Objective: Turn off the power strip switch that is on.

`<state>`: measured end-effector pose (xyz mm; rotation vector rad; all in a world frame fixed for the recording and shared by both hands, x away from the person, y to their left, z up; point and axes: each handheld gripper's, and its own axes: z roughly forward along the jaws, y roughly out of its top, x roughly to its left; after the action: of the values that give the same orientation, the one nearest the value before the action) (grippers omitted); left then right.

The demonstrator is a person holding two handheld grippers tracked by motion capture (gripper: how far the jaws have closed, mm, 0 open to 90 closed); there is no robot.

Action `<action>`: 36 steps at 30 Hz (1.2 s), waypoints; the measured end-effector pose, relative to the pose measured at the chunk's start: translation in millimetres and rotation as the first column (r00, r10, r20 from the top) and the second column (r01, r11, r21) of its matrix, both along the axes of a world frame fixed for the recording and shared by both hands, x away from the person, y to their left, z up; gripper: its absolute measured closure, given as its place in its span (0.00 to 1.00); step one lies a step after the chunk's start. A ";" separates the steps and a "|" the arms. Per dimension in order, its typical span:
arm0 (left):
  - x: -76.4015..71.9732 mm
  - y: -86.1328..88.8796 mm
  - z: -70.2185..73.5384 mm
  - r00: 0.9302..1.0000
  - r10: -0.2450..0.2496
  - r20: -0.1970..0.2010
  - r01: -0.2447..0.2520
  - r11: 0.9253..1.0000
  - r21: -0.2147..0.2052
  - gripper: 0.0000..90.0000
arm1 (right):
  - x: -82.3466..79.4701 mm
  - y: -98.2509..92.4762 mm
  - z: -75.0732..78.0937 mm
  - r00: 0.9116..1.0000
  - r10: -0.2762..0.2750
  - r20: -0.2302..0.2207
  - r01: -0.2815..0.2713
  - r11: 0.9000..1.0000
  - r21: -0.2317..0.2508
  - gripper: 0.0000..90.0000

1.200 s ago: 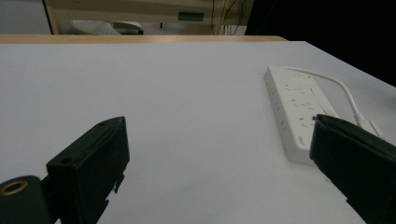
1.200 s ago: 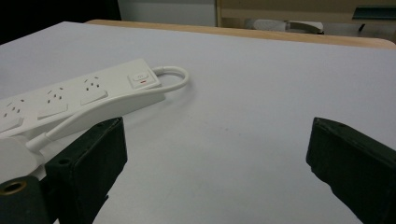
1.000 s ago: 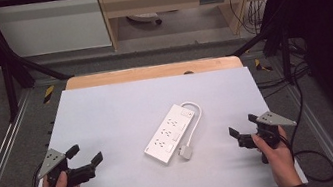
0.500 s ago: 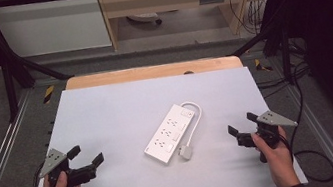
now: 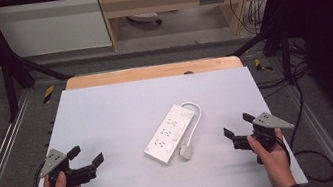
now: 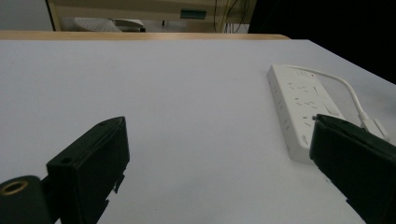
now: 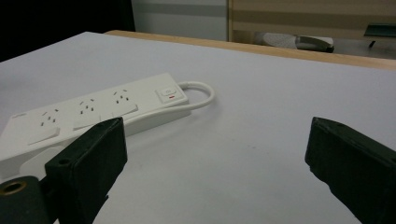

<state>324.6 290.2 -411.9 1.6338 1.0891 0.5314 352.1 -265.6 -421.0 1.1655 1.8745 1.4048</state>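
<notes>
Your white power strip (image 5: 170,133) lies flat near the middle of the table (image 5: 121,110). It is a long, smooth plastic bar. Its long side runs slantwise, from the near edge up toward the far right corner. Its switch end points away from you. A thin white cord (image 5: 197,114) loops from that end back to a small plug (image 5: 186,151) beside the near end. Your left gripper (image 5: 85,157) waits by the near left corner, jaws spread wide. Your right gripper (image 5: 237,126) waits by the near right corner, jaws spread too. Both hold nothing.

Power strip (image 5: 170,133) on table (image 5: 107,113) centre; left gripper (image 5: 87,155) near-left, right gripper (image 5: 237,125) near-right.
</notes>
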 end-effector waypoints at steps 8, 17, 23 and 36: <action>0.2 0.3 0.4 1.000 -0.003 0.001 0.003 1.000 -0.001 0.05 | -2.2 14.6 10.4 0.999 0.033 -0.006 -0.033 0.999 -0.012 0.06; 0.9 -1.1 -1.3 1.000 -0.011 -0.009 0.011 1.000 0.010 0.05 | 2.0 19.5 24.1 0.999 0.037 0.015 -0.037 0.999 -0.002 0.05; 1.8 -0.8 -1.7 1.000 -0.012 -0.014 0.012 1.000 0.014 0.05 | 14.1 30.1 33.7 0.998 0.062 0.029 -0.061 0.998 -0.024 0.05; 0.7 -1.9 -1.6 1.000 -0.020 -0.010 0.020 0.999 0.026 0.05 | 35.9 55.3 53.9 0.995 0.093 0.042 -0.093 0.996 -0.009 0.03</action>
<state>325.4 288.3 -413.5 1.6694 1.0763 0.5270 388.0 -210.4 -367.1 1.0489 1.9243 1.4602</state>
